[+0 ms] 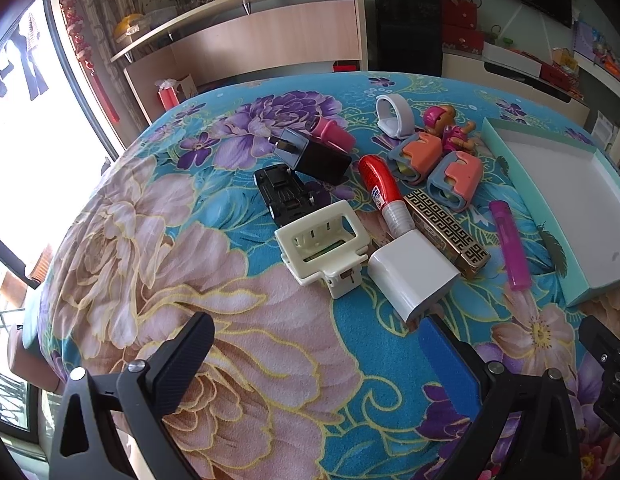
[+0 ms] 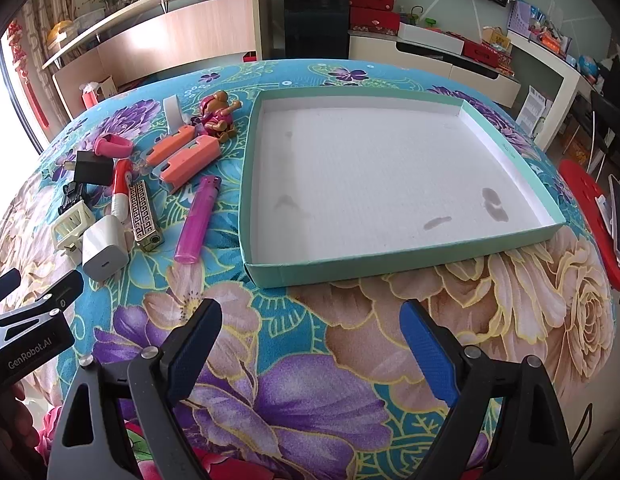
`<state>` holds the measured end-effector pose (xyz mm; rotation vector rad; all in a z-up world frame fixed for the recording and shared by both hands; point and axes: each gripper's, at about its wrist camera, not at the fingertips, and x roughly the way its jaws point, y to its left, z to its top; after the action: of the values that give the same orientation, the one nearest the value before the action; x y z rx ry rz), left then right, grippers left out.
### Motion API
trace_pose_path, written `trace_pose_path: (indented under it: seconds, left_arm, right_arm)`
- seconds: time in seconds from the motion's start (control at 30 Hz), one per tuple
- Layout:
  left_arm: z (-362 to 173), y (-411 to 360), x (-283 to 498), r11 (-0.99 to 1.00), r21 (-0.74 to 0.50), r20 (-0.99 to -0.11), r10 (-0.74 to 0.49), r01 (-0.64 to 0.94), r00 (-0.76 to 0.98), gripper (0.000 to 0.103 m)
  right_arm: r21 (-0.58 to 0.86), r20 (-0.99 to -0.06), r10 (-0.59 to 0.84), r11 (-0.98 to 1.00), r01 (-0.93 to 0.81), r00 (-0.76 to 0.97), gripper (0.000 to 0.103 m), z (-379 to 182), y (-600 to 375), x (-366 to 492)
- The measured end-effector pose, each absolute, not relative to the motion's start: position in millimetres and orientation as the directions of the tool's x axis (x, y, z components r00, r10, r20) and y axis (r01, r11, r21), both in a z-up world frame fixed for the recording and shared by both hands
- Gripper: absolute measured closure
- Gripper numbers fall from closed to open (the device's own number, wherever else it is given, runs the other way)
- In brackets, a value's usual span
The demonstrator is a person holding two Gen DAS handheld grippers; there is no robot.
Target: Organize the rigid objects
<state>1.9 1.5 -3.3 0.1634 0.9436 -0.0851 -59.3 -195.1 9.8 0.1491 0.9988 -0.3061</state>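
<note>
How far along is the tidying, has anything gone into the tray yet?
Nothing done: the teal tray holds no objects. Nothing in hand: left gripper and right gripper are both open. Left: white charger, pink lighter, the toy figure and the rest lie on the cloth beside the tray.

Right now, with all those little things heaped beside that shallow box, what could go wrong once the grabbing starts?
Three risks, likely enough:
1. The white cube-shaped charger touches the cream plastic bracket and the gold patterned metal lighter; lifting it may drag them.
2. The slim translucent pink lighter could roll away when nudged.
3. The shallow teal cardboard tray sits on soft floral cloth; a dropped item may shift it.
</note>
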Motion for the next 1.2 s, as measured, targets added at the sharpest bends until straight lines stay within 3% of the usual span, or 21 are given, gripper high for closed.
trace_pose_path:
  seconds: [1.2]
  left_arm:
    - [-7.4,3.6,4.6,0.985,0.097,-0.831,0.003,0.140,0.556,0.000]
  right_arm:
    - [-0.020,-0.848,-0.185,0.948,0.317,0.497,0.012,7.0,-194.0,-58.0]
